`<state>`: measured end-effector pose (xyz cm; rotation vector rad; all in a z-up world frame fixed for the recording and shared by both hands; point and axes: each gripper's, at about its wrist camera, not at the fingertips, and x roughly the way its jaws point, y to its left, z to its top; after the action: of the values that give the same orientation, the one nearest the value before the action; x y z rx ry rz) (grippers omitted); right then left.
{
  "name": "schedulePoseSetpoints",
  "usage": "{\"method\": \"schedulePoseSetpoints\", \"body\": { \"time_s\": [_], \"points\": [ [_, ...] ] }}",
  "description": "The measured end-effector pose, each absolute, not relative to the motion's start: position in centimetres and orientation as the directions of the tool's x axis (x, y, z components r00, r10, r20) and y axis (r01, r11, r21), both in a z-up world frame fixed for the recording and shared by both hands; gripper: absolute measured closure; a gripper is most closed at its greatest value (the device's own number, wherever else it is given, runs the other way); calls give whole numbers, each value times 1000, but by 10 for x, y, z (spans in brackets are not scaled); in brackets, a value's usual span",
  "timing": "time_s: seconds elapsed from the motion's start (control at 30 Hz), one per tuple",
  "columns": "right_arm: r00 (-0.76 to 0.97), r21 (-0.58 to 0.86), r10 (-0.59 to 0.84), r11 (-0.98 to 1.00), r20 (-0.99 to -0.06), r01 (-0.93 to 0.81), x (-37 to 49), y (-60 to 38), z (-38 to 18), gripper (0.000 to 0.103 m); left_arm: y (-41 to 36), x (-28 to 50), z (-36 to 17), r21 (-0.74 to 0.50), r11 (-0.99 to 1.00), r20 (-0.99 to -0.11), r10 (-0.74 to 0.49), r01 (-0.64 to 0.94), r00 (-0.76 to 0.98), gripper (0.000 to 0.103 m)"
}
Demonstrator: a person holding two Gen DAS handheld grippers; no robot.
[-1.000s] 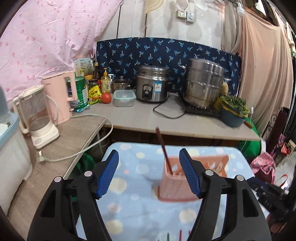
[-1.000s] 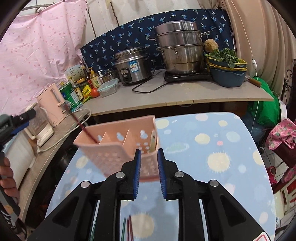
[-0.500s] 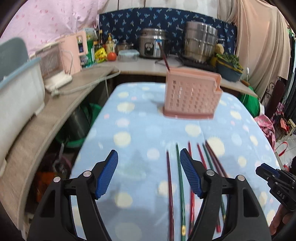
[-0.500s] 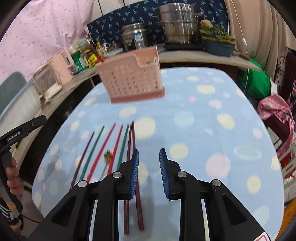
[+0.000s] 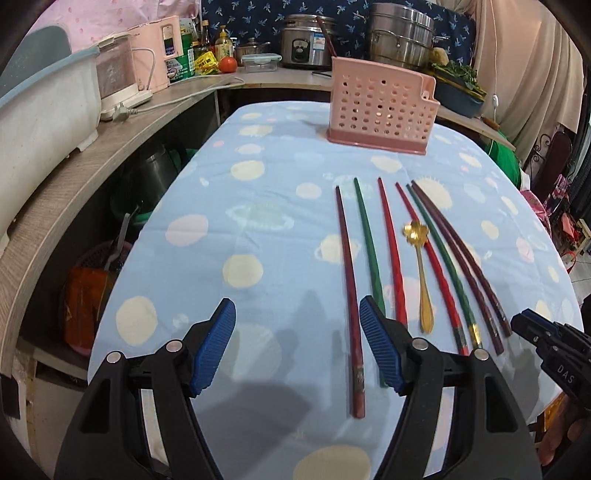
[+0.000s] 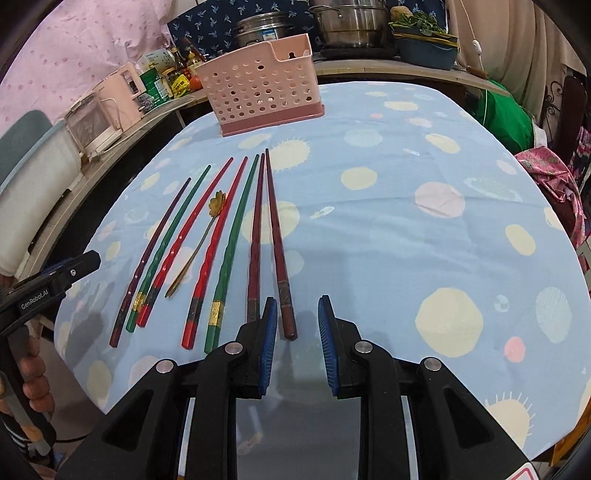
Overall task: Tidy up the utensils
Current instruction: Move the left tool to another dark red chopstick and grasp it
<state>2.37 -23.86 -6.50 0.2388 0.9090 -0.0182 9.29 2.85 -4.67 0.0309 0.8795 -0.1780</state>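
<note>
My left gripper (image 5: 297, 347) hung with its jaws wide apart and nothing between them, over the near part of the worktop (image 5: 258, 192) with its blue spotted cloth. My right gripper (image 6: 295, 339) stood with a narrow gap between its pads, empty too; the butt of the rightmost dark red chopstick (image 6: 277, 251) lay just ahead of that gap, not touched.

The chopsticks (image 5: 373, 251) lay in a loose fan on the cloth — dark red, green and red ones, tips toward the far side — with a small gold spoon (image 5: 419, 266) among them, its flower-shaped bowl pointing away from me. The pink utensil holder (image 5: 380, 107) stood upright at the far side of the cloth, well apart from the chopstick tips, with one dark stick rising from behind its left end.

To the left ran a wooden counter (image 5: 74, 177) crowded with a pale tub (image 5: 40, 110), a pink kettle (image 5: 155, 55) and a white plug (image 5: 120, 110) on its cord. Behind the holder stood a rice cooker (image 5: 304, 46) and a steel steamer pot (image 5: 400, 35). The right half of the cloth lay bare — broad room there — while its near edge curved just under both grippers.
</note>
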Motion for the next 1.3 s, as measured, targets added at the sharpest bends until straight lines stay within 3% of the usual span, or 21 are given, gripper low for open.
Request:
{"method": "schedulePoseSetpoints", "body": {
  "time_s": [0.77, 1.3],
  "points": [
    [617, 204, 79, 970, -783, 135, 17, -236, -71, 80, 23, 65, -80, -72, 977, -817, -172, 199, 551, 37],
    [618, 200, 75, 970, -783, 135, 18, -236, -72, 80, 23, 65, -83, -48, 980, -812, -152, 196, 563, 49]
  ]
}}
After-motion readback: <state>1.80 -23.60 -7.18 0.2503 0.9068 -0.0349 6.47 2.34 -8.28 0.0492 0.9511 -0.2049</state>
